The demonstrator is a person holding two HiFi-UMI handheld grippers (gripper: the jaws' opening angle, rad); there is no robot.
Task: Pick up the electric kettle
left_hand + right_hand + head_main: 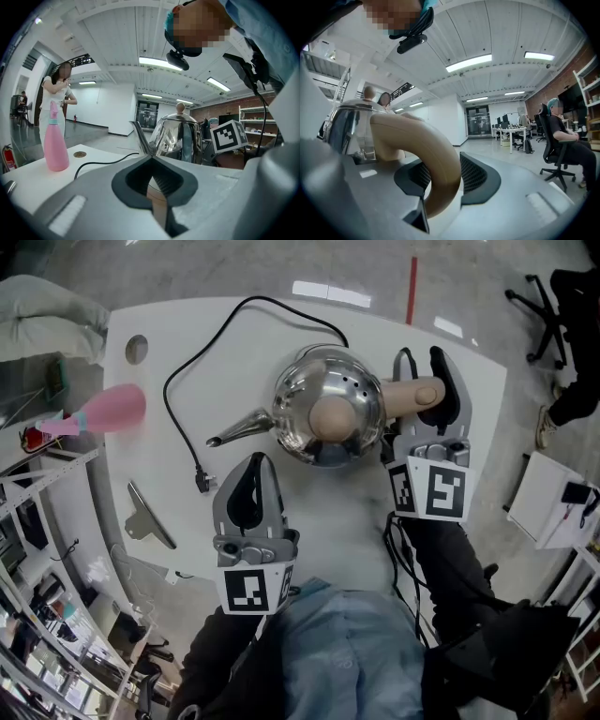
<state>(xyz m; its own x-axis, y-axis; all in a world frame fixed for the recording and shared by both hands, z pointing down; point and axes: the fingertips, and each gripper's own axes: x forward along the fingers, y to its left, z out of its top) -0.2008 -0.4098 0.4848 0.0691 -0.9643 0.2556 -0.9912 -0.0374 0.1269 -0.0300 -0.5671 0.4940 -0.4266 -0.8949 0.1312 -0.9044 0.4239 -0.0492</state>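
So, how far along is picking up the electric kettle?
Done: the right gripper grips the electric kettle by its wooden handle. In hand: that grip; the kettle seems to sit on the table. Remaining: the lift. The left gripper is shut, empty.

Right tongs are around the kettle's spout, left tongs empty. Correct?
Not the spout: the right tongs are around the kettle's wooden handle, as the right gripper view shows. The left tongs are empty, yes.
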